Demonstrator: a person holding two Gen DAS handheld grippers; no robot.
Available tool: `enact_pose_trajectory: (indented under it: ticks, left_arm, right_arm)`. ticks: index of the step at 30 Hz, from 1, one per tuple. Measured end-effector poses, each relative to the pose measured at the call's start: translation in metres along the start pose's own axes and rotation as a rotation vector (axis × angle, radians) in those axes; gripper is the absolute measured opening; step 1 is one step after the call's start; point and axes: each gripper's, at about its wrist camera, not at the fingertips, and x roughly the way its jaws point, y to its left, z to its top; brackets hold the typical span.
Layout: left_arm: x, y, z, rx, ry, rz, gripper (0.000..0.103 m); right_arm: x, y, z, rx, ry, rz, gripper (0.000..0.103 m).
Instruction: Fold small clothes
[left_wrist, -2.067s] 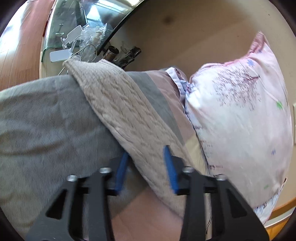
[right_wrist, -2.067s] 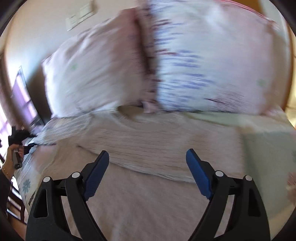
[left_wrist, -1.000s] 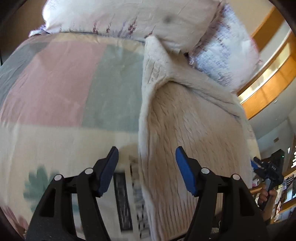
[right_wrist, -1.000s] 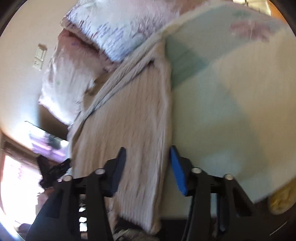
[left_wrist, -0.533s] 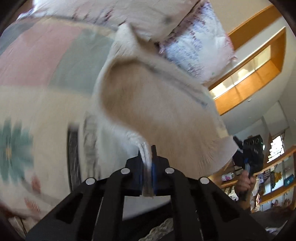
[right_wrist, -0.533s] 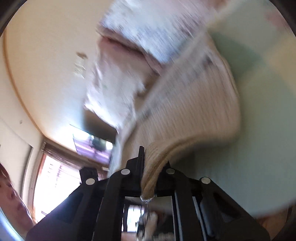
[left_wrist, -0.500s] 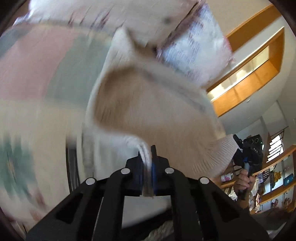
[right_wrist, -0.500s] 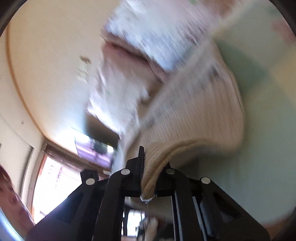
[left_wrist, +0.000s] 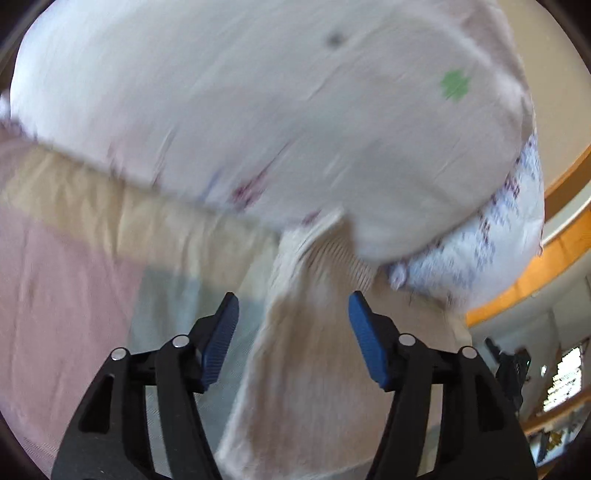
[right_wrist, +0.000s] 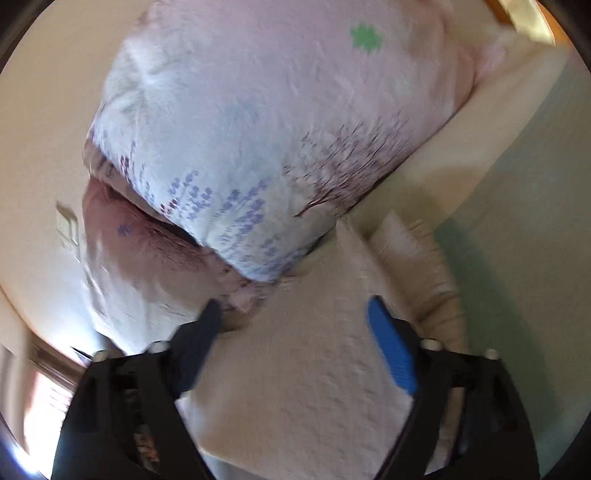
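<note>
A cream knitted sweater (left_wrist: 314, 354) lies on the bed, its far end tucked against the pillows. My left gripper (left_wrist: 291, 325) is open and empty just above the sweater's left edge. In the right wrist view the sweater (right_wrist: 295, 369) fills the lower middle, with a folded ribbed edge (right_wrist: 417, 258) at its right. My right gripper (right_wrist: 295, 325) is open and empty over the sweater, close to the pillows.
A large pink floral pillow (left_wrist: 277, 110) and a white-and-lavender pillow (left_wrist: 491, 243) sit at the head of the bed; both show in the right wrist view (right_wrist: 258, 129). The bedspread (left_wrist: 66, 295) has pink, cream and green patches. A wall (right_wrist: 37, 129) is behind.
Both grippers were shut on the sweater's hem and lifting it half a second ago. Now both have let go, opened, and moved up near the pillows with the sweater laid down.
</note>
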Motion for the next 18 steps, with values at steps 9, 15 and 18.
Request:
enact_pose_trajectory:
  ticks: [9, 15, 18]
  left_arm:
    - [0.042, 0.007, -0.017, -0.109, 0.097, -0.161, 0.052]
    - [0.05, -0.025, -0.015, -0.195, 0.083, -0.24, 0.019]
    - [0.039, -0.085, -0.011, -0.137, 0.069, -0.312, 0.018]
  right_arm:
    - [-0.015, -0.013, -0.01, -0.025, 0.047, 0.017, 0.088]
    - [-0.039, -0.018, -0.013, -0.025, 0.047, 0.03, 0.088]
    - [-0.067, -0.019, -0.007, -0.06, -0.015, -0.004, 0.088]
